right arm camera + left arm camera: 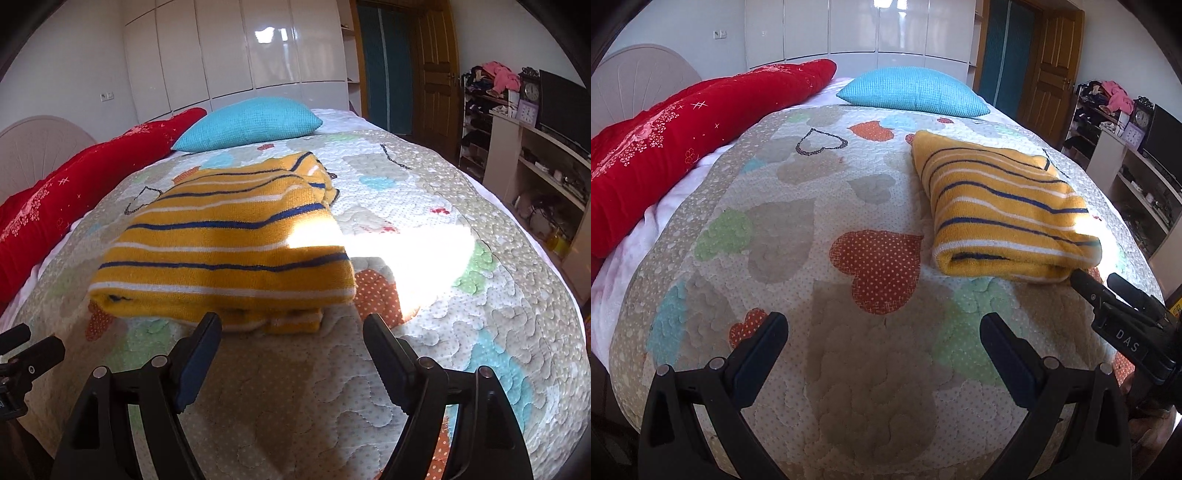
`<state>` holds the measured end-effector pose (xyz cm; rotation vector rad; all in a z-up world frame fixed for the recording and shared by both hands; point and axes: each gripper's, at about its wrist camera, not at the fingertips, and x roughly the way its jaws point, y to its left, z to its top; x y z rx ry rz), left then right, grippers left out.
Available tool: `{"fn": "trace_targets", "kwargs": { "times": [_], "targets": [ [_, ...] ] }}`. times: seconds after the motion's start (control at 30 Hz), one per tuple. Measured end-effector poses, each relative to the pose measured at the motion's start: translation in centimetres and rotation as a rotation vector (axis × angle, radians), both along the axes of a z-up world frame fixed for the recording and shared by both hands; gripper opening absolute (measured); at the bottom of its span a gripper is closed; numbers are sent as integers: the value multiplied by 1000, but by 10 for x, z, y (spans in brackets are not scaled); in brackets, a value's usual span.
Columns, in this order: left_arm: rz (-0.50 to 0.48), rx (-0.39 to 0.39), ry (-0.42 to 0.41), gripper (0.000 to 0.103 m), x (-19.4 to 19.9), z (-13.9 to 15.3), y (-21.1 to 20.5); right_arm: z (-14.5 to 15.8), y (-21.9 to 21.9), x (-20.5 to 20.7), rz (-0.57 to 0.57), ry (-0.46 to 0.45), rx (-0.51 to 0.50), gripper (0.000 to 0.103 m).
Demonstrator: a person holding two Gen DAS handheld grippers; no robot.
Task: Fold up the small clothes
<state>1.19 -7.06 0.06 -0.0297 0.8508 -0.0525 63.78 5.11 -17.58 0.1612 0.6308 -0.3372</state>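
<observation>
The yellow striped sweater (225,254) lay folded into a thick bundle on the quilted bedspread (424,266), in front of the teal pillow (251,123) and beside the red blanket (683,147). The right tool (291,334) stood with its fingers apart, empty, just short of the bundle's near edge. The left tool (884,332) was likewise apart and empty, over bare quilt to the side. The fold looked nearly complete; a loose lower layer stuck out at the near edge, so tucking it flush would likely finish it neatly. No containers held clothing on the bed.
</observation>
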Motion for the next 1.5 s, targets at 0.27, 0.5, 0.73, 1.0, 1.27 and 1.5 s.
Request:
{"fn": "trace_targets", "kwargs": {
  "times": [0.27,0.5,0.73,1.0,1.27,1.5],
  "targets": [
    [-13,3,26,103,0,-6,-4,-4,8,4,9,29,-32,85],
    [-8,3,40,103,0,-11,-4,-6,8,6,-4,46,-47,85],
    [-17,5,50,103,0,-13,-6,-8,7,6,-20,63,-47,85],
    [-20,6,58,103,0,-15,-8,-8,6,6,-41,75,-72,86],
    [-19,8,78,103,0,-21,-9,-10,6,6,-58,98,-95,86],
    [-23,5,88,103,0,-23,-10,-11,10,7,-79,127,-141,86]
  ]
}}
